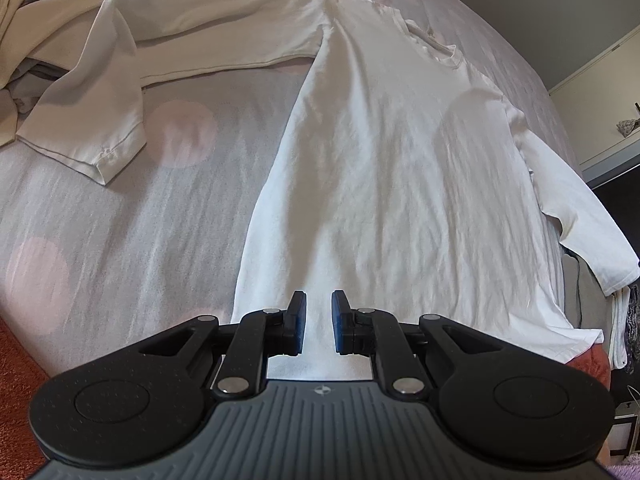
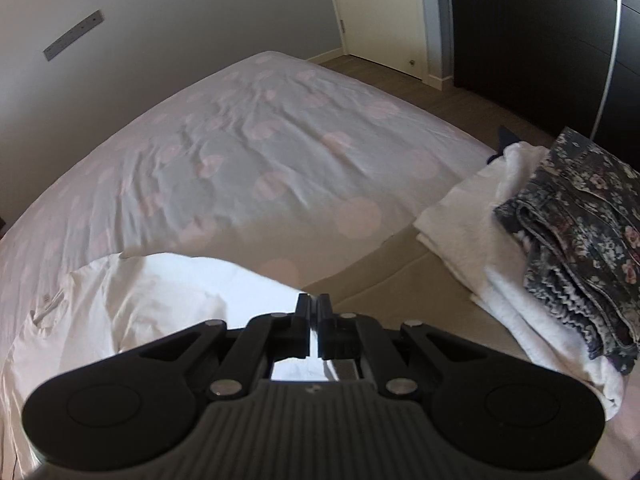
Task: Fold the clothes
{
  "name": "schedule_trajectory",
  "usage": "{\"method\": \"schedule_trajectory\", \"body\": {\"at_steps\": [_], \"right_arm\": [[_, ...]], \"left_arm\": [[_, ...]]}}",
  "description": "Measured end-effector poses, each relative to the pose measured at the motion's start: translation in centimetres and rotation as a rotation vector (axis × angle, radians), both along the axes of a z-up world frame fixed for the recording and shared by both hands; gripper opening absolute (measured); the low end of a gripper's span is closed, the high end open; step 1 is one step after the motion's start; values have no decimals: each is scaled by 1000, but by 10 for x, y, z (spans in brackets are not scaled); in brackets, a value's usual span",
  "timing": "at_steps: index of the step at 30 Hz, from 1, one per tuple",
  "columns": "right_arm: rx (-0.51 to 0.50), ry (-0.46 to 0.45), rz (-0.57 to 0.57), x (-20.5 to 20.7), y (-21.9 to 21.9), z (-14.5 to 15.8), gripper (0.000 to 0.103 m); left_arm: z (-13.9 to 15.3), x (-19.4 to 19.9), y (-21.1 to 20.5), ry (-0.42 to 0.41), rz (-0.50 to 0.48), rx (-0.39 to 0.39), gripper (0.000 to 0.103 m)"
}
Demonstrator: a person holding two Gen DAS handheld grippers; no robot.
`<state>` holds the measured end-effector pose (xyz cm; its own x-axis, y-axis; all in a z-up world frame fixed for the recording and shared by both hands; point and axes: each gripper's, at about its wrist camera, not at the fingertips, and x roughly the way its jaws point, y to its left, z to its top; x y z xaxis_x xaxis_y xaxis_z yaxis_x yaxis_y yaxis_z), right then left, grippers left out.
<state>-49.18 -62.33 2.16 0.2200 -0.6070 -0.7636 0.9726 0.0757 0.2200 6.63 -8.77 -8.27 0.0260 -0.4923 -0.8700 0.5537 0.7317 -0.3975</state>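
A white long-sleeved shirt [image 1: 392, 152] lies spread flat on the bed, collar far, hem near. Its left sleeve [image 1: 120, 76] bends across the sheet; its right sleeve [image 1: 580, 216] hangs toward the bed edge. My left gripper [image 1: 319, 322] hovers over the hem with its jaws slightly apart and nothing between them. In the right wrist view, my right gripper [image 2: 314, 326] is shut on a fold of the white shirt [image 2: 168, 292], which bunches to the left below it.
The bed sheet [image 2: 260, 152] is grey with pale pink dots. A heap of beige and grey clothes [image 1: 44, 12] lies far left. Folded white towels [image 2: 480, 248] and a dark floral garment [image 2: 584, 232] are stacked on the right. A door and dark wardrobe stand beyond.
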Motion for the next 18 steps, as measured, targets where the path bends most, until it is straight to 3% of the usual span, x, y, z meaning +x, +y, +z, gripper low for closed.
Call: {"method": "schedule_trajectory", "body": {"at_steps": [6, 12, 18], "right_arm": [[61, 6, -127, -41, -17, -41, 3], [72, -26, -137, -51, -23, -66, 4], [37, -97, -110, -62, -10, -64, 20]], "left_arm": [[-1, 0, -3, 2, -5, 12, 11], [-1, -1, -4, 2, -2, 19, 11], [-6, -3, -8, 12, -2, 28, 14]]}}
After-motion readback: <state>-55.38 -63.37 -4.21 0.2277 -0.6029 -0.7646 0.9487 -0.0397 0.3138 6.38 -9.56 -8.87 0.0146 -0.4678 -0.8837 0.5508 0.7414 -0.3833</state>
